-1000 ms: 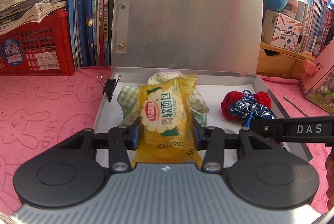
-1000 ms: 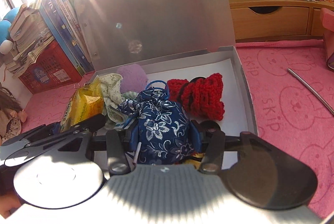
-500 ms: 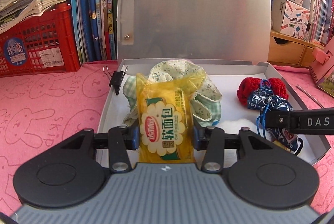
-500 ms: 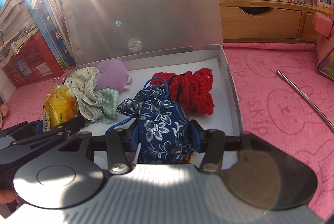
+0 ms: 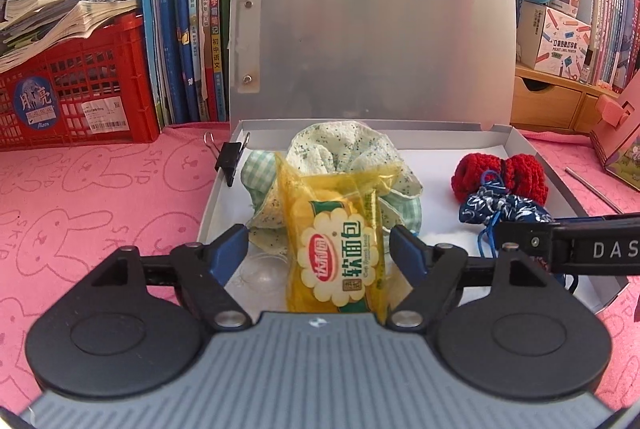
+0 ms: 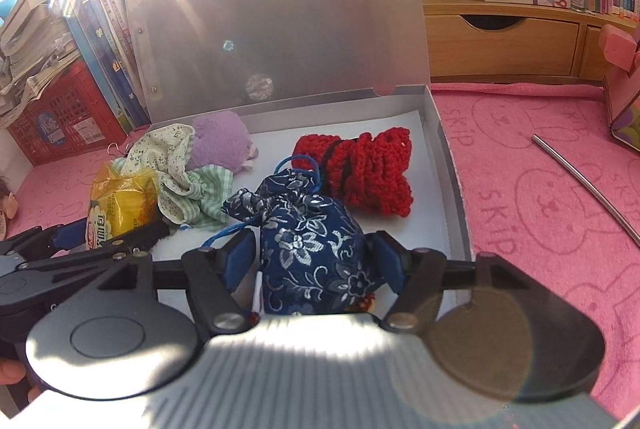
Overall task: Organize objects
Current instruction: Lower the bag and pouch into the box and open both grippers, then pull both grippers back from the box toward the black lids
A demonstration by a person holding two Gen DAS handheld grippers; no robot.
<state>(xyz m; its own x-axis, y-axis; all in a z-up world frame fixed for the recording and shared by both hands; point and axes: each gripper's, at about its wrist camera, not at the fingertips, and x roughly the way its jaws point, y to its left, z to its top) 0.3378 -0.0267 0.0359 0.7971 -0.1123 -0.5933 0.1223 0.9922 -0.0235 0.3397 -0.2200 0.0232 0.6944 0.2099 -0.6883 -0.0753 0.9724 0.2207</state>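
Observation:
A shallow grey box (image 5: 532, 157) lies with its lid (image 5: 372, 41) standing upright. In it, a yellow bread packet (image 5: 336, 249) rests between the jaws of my left gripper (image 5: 318, 243). Those jaws are opening and both pads stand clear of the packet. A blue floral drawstring pouch (image 6: 316, 249) sits on the box floor inside my right gripper (image 6: 314, 249). Its jaws are opening too, and the pads are just off the cloth. Behind lie a floral and green-check cloth (image 5: 340, 157), a purple plush (image 6: 220, 137) and a red crocheted piece (image 6: 360, 173).
A black binder clip (image 5: 230, 157) grips the box's left wall. A red crate (image 5: 80, 97) and upright books stand behind at the left, wooden drawers (image 6: 500, 37) at the back right. A metal rod (image 6: 580, 181) lies on the pink rabbit-print cloth (image 5: 80, 209).
Both grippers' jaws have spread apart, letting go of the bread packet and the blue pouch. Both things now rest in the box.

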